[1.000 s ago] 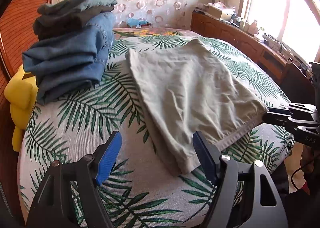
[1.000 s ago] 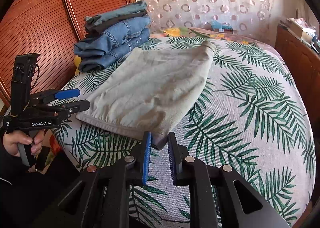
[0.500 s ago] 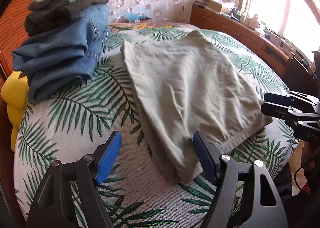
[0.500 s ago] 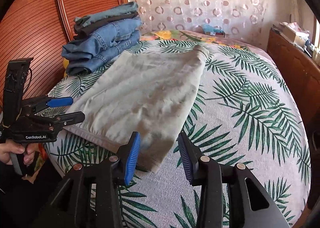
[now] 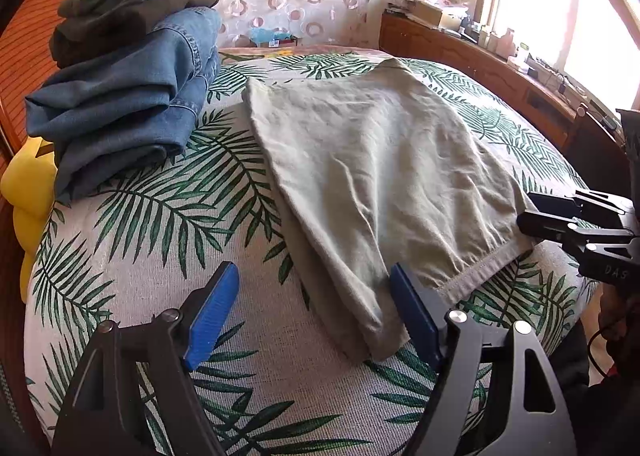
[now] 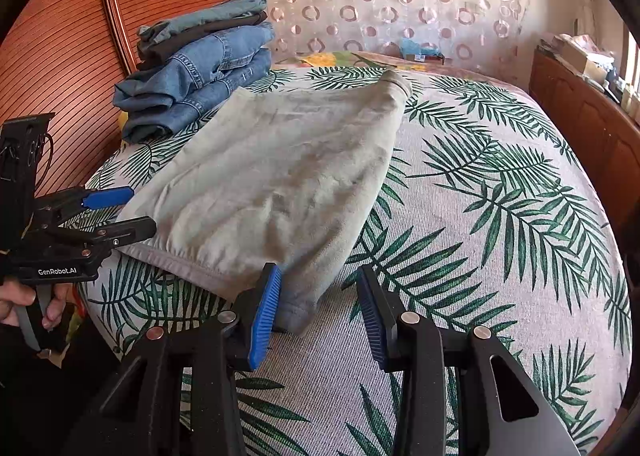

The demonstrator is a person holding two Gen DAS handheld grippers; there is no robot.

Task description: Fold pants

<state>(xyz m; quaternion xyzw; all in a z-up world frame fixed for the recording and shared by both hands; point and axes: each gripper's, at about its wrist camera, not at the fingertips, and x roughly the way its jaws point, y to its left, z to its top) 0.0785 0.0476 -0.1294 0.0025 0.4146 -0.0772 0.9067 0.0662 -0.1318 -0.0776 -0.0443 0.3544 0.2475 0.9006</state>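
Observation:
Beige pants lie flat, folded lengthwise, on the leaf-print bed; they also show in the right wrist view. My left gripper is open just short of the pants' near left corner. It shows from the side in the right wrist view, jaws apart. My right gripper is open, with the pants' near right corner between its fingers. It shows at the right edge of the left wrist view, by the waistband corner.
A stack of folded jeans sits on the bed's far left, also in the right wrist view. A yellow toy lies beside it. A wooden headboard is at left, a wooden cabinet at right.
My right gripper has opened from nearly shut to wide and moved in around the pants' corner. My left gripper has moved forward, closer to the other corner, still open.

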